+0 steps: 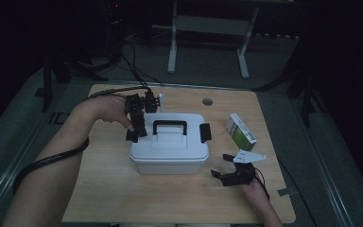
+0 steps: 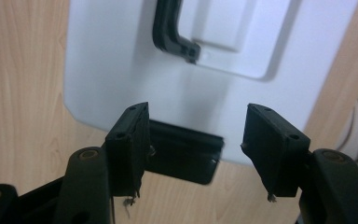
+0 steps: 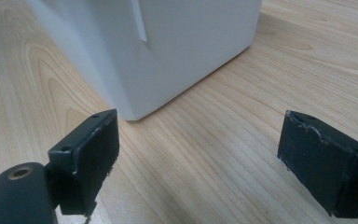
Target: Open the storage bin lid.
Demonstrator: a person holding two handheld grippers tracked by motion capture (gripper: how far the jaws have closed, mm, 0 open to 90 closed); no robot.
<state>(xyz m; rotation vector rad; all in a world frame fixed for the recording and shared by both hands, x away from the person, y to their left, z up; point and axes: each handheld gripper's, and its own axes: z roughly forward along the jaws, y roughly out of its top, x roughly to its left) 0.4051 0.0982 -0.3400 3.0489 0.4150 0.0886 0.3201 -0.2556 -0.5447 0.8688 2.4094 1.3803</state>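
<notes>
White plastic storage box (image 1: 169,146) with a black carry handle (image 1: 169,126) sits mid-desk (image 1: 113,189) in the high view, black latches on both ends. The left gripper (image 1: 133,135) hangs over its left end, the right gripper (image 1: 224,168) lies near its front right corner, and a green-and-white carton (image 1: 240,132) with unreadable print lies to the right.

In the left gripper view, spread jaws straddle the black latch (image 2: 182,158), not pressing it.

In the right gripper view, jaws spread wide over bare wood beside the box corner.
</notes>
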